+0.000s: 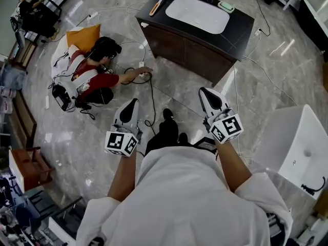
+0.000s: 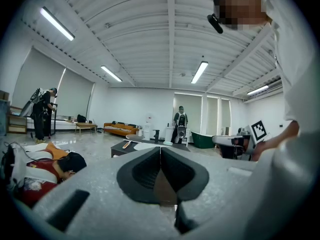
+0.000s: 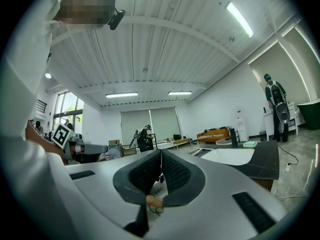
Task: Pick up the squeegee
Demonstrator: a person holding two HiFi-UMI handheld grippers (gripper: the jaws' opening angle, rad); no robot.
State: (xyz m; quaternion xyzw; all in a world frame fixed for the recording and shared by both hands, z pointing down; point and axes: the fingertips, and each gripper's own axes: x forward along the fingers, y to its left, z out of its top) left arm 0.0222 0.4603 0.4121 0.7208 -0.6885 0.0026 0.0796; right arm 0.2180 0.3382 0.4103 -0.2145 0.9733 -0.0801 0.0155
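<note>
The squeegee [image 1: 156, 5], with an orange-brown handle, lies on the left end of a dark vanity cabinet [image 1: 169, 40] at the top of the head view. In the left gripper view the squeegee [image 2: 126, 144] shows small and far off on that cabinet. My left gripper [image 1: 132, 104] and right gripper [image 1: 206, 92] are both held out over the floor, well short of the cabinet. The left gripper [image 2: 160, 149] has its jaws shut on nothing. The right gripper [image 3: 161, 154] is likewise shut and empty.
A white sink basin [image 1: 197, 14] and a green pad [image 1: 225, 6] lie on the cabinet top. A person [image 1: 87, 78] sits on the marble floor at left among cables. A white bathtub [image 1: 302, 142] stands at right. Another person [image 2: 180, 124] stands beyond the cabinet.
</note>
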